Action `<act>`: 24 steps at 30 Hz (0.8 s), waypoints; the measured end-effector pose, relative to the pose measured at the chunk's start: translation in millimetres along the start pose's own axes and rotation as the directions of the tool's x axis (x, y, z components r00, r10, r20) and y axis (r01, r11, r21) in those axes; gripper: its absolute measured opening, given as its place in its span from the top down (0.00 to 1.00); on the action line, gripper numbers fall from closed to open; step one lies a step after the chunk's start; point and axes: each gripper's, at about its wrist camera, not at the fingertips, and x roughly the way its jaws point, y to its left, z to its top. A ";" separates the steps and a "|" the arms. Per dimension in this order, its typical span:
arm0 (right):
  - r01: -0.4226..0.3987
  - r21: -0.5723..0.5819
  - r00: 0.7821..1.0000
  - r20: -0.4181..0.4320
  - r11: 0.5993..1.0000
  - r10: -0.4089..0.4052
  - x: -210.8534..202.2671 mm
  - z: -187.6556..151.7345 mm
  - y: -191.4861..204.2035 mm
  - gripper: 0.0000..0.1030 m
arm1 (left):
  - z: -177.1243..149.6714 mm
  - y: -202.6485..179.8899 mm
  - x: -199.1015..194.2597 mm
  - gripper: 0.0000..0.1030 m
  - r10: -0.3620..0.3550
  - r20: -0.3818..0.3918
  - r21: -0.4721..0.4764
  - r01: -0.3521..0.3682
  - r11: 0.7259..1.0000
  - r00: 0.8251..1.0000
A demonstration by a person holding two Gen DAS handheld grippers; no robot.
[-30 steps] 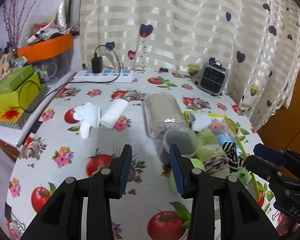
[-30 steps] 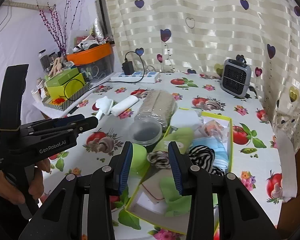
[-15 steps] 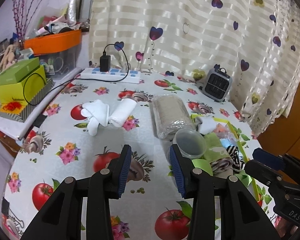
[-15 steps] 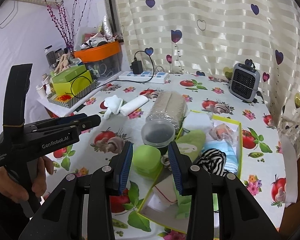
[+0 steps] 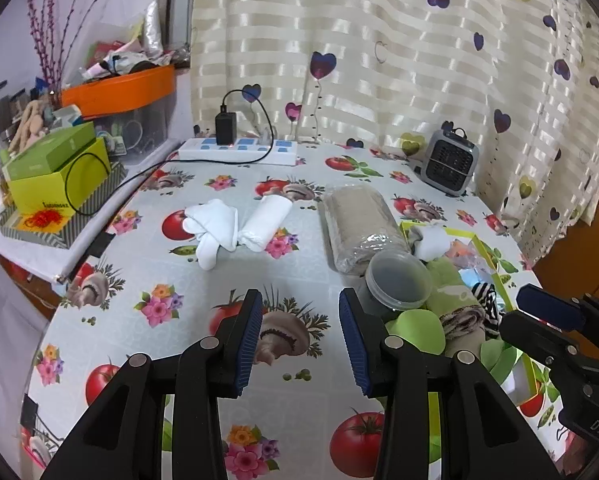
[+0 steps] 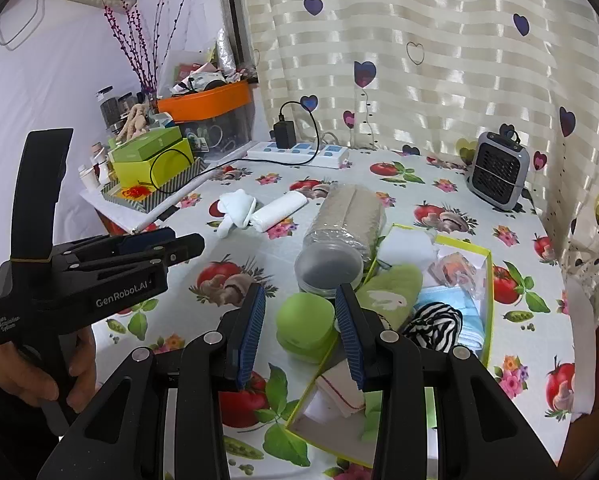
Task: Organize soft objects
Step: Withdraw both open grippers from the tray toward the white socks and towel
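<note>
Two white rolled socks [image 5: 219, 226] [image 6: 239, 210] and a white cloth roll [image 5: 265, 220] [image 6: 279, 210] lie on the tomato-print tablecloth. To their right a clear jar of beige cloth [image 5: 359, 232] [image 6: 345, 220] lies on its side. A yellow-rimmed box [image 6: 487, 280] [image 5: 485, 248] holds a green bunny cloth [image 6: 391, 292], a striped sock [image 6: 435, 324], blue masks and other soft pieces. A round green case [image 6: 305, 326] leans at its corner. My left gripper [image 5: 299, 336] [image 6: 171, 244] is open above bare cloth. My right gripper [image 6: 299, 332] [image 5: 547, 312] is open over the green case, holding nothing.
A white power strip [image 5: 239, 150] with a black charger lies at the back. A small grey heater [image 5: 451, 166] stands at the back right. Green boxes [image 5: 55, 176] and an orange bin [image 5: 119, 92] crowd the left shelf. A heart-print curtain hangs behind. A hand [image 6: 39, 376] holds the left gripper.
Both views have pulled back and tilted up a little, so the table objects sit lower and smaller. Nothing on the table moved; both grippers stay open.
</note>
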 end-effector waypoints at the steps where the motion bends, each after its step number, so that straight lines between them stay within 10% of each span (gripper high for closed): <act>1: -0.001 -0.002 1.000 0.001 1.000 0.001 -0.1 0.0 0.7 0.63 | 0.3 -0.2 -0.3 0.62 -0.003 0.000 0.002 0.003 1.000 1.000; 24: -0.012 -0.020 1.000 -0.008 1.000 0.012 4.6 1.8 6.4 0.63 | -1.1 -5.2 -5.6 0.62 -0.016 0.008 0.033 0.016 0.999 1.000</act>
